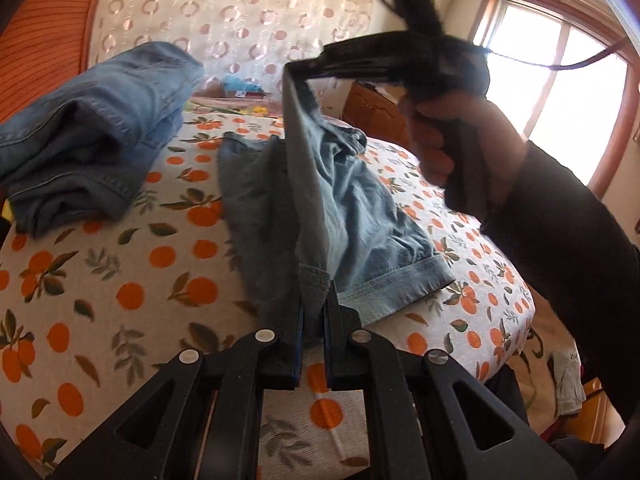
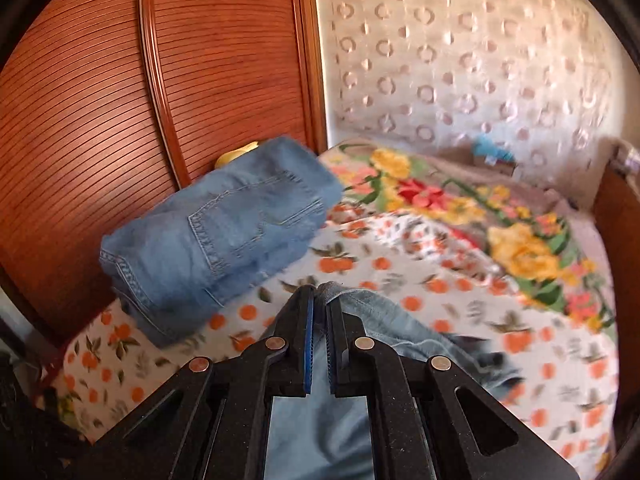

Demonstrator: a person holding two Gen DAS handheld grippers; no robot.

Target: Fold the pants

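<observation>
Light blue denim pants [image 1: 352, 208] hang stretched between both grippers above the bed. At the bottom of the left wrist view, my left gripper [image 1: 316, 292] is shut on a hem edge of the pants. My right gripper [image 1: 291, 69], held by a hand in a dark sleeve, is raised at the upper middle and shut on the pants' other end. In the right wrist view, my right gripper [image 2: 319, 294] pinches a fold of the pants [image 2: 384, 320], and the cloth trails down under it. The lower part of one leg lies on the sheet.
A stack of folded blue jeans [image 1: 92, 132] [image 2: 216, 232] lies on the orange-print bed sheet [image 1: 132, 280] beside a wooden wardrobe door [image 2: 100, 100]. A flowered blanket [image 2: 500, 232] covers the far end of the bed. A window [image 1: 560, 92] is at the right.
</observation>
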